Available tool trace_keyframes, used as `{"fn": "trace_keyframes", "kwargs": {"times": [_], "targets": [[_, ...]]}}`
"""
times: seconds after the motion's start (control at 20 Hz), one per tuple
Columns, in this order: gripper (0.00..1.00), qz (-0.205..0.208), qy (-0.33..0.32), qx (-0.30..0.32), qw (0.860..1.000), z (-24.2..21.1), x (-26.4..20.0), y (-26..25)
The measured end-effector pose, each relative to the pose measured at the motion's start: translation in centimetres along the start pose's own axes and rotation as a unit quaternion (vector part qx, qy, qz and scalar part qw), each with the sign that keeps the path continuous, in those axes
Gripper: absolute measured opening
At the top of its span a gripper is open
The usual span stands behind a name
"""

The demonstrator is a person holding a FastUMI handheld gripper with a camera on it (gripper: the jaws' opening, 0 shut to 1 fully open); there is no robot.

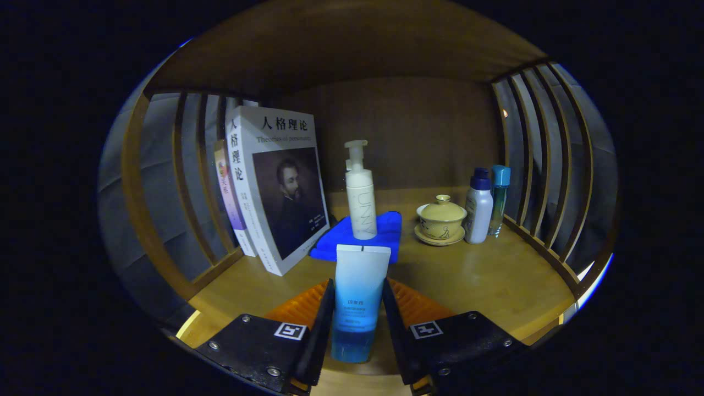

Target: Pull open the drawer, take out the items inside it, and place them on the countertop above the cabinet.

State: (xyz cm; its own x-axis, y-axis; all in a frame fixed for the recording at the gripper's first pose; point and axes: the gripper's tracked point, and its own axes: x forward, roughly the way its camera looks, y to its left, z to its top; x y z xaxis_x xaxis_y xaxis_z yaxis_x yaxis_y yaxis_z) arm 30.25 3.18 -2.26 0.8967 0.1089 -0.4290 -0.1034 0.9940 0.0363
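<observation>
Both fingers of the gripper [358,308] press against the sides of a blue-and-white tube [357,300], which stands upright between them with its flat crimped end up and its cap down, over the wooden countertop [484,280]. Just beyond the tube lies a folded blue cloth [385,231], and a white pump bottle [360,192] stands on it. To the left of the fingers, a thick book [278,187] leans against thinner books [228,192] beside the slatted wooden side rail [165,209]. Ahead and to the right sits a yellowish lidded cup on a saucer [441,220], with a white bottle [478,208] and a slim blue-capped bottle [499,198] just beside it, near the right slats.
</observation>
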Motion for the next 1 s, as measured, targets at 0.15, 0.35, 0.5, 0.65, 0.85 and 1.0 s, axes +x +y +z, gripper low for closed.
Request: {"fn": "trace_keyframes", "kwargs": {"times": [0.15, 0.35, 0.5, 0.65, 0.85, 1.0], "targets": [[0.77, -0.008, -0.009, 0.008, 1.0, 0.1, -0.2, 0.2], [0.95, -0.018, -0.043, 0.007, 0.999, 0.5, -2.3, 0.0], [0.95, -0.017, -0.069, 0.011, 0.997, 0.5, -4.7, 0.0], [0.94, -0.016, -0.088, 0.008, 0.996, 0.2, -7.3, 0.2], [0.94, -0.013, -0.123, -0.011, 0.992, -0.1, -11.5, 0.8], [0.94, -0.011, -0.145, -0.026, 0.989, -0.9, -14.7, 1.6]]}}
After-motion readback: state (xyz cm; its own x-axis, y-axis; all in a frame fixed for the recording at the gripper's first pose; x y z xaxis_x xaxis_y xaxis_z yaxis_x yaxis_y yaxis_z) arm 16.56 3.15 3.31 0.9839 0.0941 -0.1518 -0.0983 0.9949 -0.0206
